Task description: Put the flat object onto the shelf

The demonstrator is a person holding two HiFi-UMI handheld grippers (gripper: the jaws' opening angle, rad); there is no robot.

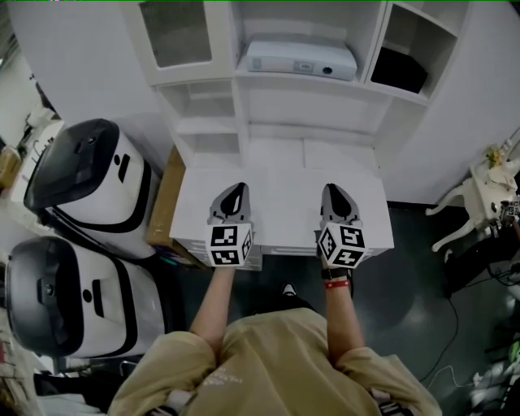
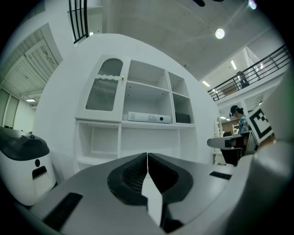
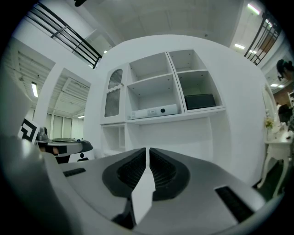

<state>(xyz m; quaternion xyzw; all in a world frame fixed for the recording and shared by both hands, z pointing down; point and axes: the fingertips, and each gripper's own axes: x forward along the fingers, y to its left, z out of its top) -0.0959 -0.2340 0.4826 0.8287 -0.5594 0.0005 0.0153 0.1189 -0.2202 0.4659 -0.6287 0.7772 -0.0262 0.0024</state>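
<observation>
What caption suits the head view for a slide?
Left gripper and right gripper, both shut, over a white surface facing the shelf.

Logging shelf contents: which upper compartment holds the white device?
The middle compartment, with the white device; the left one has a closed door, the right one holds a dark object.

You had bare counter (image 1: pixel 280 183) before the shelf unit (image 1: pixel 309 106); white device (image 1: pixel 301 59) blocked its middle shelf, black box (image 1: pixel 398 70) its right cubby.
</observation>
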